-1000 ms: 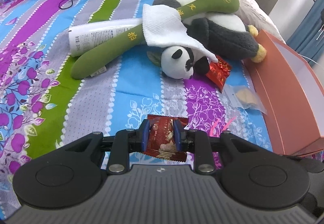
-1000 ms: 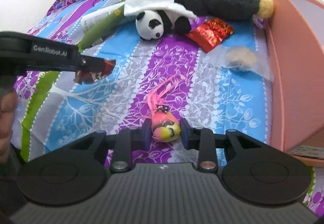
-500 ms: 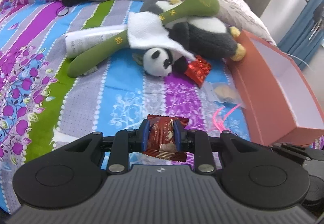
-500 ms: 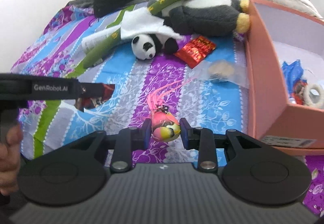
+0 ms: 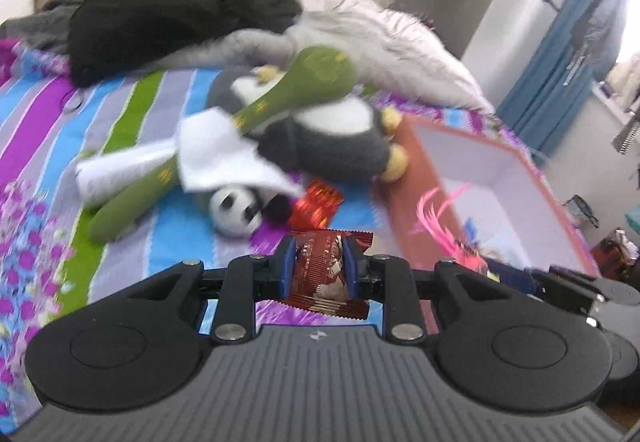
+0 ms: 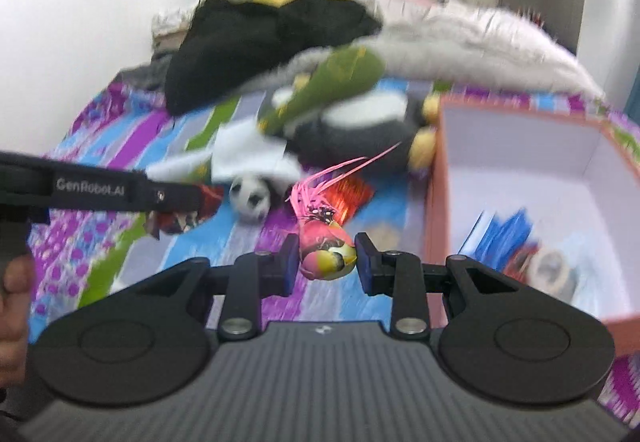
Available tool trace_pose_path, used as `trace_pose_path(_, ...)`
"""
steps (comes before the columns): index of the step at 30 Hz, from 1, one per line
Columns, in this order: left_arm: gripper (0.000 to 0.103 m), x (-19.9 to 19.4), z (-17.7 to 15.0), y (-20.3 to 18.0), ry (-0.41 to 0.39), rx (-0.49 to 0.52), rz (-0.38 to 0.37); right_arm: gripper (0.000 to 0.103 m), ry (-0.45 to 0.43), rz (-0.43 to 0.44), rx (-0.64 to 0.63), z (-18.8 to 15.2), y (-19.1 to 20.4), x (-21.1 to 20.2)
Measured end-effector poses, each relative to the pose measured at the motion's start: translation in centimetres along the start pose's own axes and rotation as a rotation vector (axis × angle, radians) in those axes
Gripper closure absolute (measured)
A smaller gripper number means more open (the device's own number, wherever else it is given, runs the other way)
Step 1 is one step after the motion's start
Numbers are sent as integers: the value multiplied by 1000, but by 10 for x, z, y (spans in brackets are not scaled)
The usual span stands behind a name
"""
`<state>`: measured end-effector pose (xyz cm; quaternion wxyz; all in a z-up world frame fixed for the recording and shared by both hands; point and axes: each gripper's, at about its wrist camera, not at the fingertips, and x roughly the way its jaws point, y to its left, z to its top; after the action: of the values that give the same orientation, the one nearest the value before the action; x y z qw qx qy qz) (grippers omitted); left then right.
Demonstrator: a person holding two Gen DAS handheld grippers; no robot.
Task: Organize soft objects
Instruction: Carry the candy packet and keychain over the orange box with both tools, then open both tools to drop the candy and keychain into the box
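My left gripper (image 5: 316, 266) is shut on a dark red snack packet (image 5: 325, 274), held above the striped bedspread (image 5: 48, 146). My right gripper (image 6: 326, 262) is shut on a pink and yellow toy bird (image 6: 326, 252) with long pink tail feathers, lifted beside the orange box (image 6: 434, 202). The left gripper (image 6: 204, 198) also shows at the left of the right wrist view with its packet (image 6: 176, 220). The bird's feathers (image 5: 436, 214) show at the right of the left wrist view. A small panda plush (image 5: 236, 210), a green plush stick (image 5: 280, 102) and a large penguin plush (image 5: 332, 138) lie on the bed.
The orange box (image 5: 412, 210) stands open at the right with blue items (image 6: 504, 230) and a tape roll (image 6: 552, 266) inside. A white cloth (image 5: 216, 158), a white tube (image 5: 120, 166), a red foil packet (image 5: 318, 202), black clothing (image 5: 176, 10) and a grey blanket (image 5: 384, 38) lie behind.
Both grippers have risen with their loads, so the bed looks farther away and the inside of the orange box has come into view. Each grip is unchanged.
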<state>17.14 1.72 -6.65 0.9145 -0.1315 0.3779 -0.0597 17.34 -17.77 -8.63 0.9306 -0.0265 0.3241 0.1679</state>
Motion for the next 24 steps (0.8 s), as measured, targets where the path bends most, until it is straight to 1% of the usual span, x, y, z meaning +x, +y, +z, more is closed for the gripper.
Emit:
trace_pose_path(3, 73, -3, 19, -18, -22, 35, -27, 70, -49, -20, -13, 20, -12, -10)
trace_pose_path(5, 73, 0, 32, -29, -26, 46, -59, 70, -74, -26, -11, 32, -21, -15)
trace_pose_path(9, 73, 14, 53, -55, -11, 102, -86, 70, -98, -36, 1, 51, -45, -23)
trace_pose_path(12, 73, 25, 70, -71, 13, 104, -129, 70, -110, -55, 10, 64, -63, -27)
trace_pose_path(16, 73, 36, 84, -99, 30, 141, -155, 70, -113, -95, 37, 77, -93, -32)
trace_pose_path(20, 73, 46, 93, -132, 43, 193, -181, 70, -100, -101, 71, 84, -119, -40)
trace_pose_path(24, 73, 64, 99, -159, 87, 200, -217, 70, -71, -134, 101, 85, -147, -39)
